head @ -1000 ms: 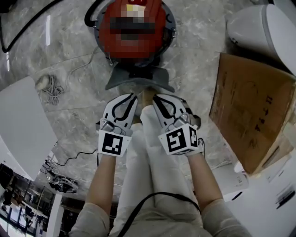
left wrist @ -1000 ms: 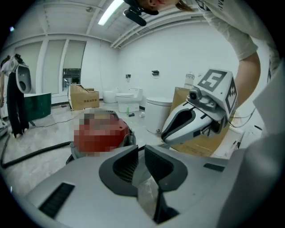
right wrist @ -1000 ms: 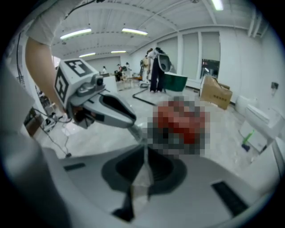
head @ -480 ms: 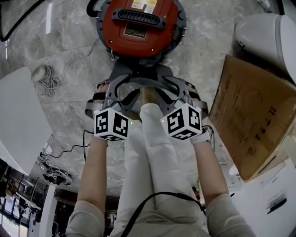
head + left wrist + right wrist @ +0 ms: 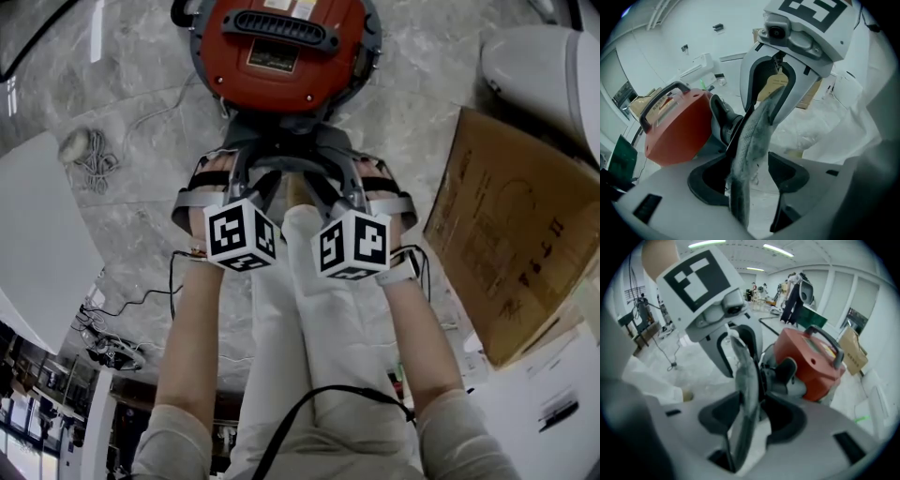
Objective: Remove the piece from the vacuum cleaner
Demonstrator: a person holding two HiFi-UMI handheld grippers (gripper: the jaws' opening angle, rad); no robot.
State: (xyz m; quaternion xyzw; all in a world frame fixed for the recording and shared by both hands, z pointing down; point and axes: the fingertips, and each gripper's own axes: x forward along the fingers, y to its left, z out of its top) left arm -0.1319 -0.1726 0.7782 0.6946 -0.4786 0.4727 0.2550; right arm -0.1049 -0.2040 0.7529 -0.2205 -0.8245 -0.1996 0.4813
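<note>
Both tools had dropped toward the floor and tipped nose-down since the earlier frames, and the red vac (image 5: 281, 52) sat higher in the head view. L tool (image 5: 242, 176) and R tool (image 5: 342, 176) had just been opening their jaws. Both now stood wide apart, each straddling one edge of the grey flat piece (image 5: 281, 142) w/o pinching it. That piece was still on the vac's front, next to a black connector (image 5: 723, 123), so nothing had come off yet. The tools seemed to be lining up, one per side, and closing on the piece looked like the next step. In the R tool view the piece ran very close to both pads, so light contact couldn't be ruled out. Person's white-clad legs (image 5: 300, 309) covered the piece's near end in the head view. How it latched to the vac wasn't visible.
</note>
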